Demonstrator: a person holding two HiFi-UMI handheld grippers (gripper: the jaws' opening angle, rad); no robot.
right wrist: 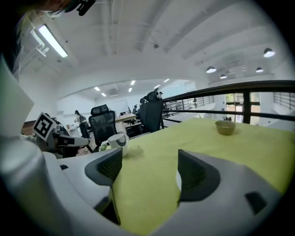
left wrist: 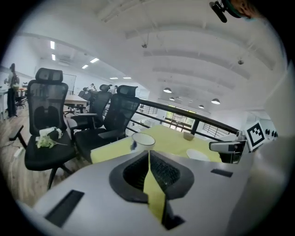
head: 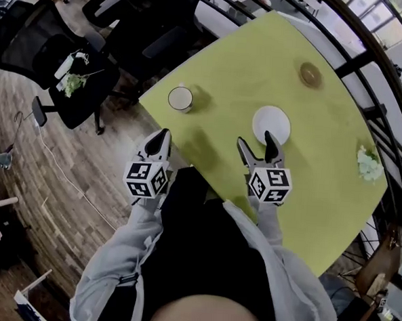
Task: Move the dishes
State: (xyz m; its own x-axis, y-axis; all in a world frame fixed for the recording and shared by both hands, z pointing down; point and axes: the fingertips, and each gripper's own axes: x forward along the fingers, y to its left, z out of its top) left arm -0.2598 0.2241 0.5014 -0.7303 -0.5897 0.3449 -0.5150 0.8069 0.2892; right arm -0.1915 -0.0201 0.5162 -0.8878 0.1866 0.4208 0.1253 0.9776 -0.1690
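Over the near edge of the yellow-green tabletop [head: 247, 64], both grippers point away from the person toward the dishes.

Right gripper [head: 255, 141]: jaws wide apart, nothing between them but bare tabletop. White plate [head: 271, 120] lies flat directly ahead. In the head view its near rim overlaps the right-hand jaw tip; can't tell if they touch. In the right gripper view only a sliver of plate peeks out behind that same jaw. So the plate sits ahead and slightly right of the jaw gap, not centred in it.

Left gripper [head: 163, 135]: jaws closed together, just a thin slit, holding nothing. White cup [head: 180, 99] stands upright ahead of it and a little to the right, near but apart.

Small brown bowl [head: 310, 74] sits far across the tabletop, well apart from both grippers.

Plate is round, so no long axis, and it lies flat, so a rim pinch looks like the way in. Right gripper is nearer the plate, left nearer the cup. Right probably needs a small shift rightward and forward to get the rim between its jaws. Left must open before taking the cup.
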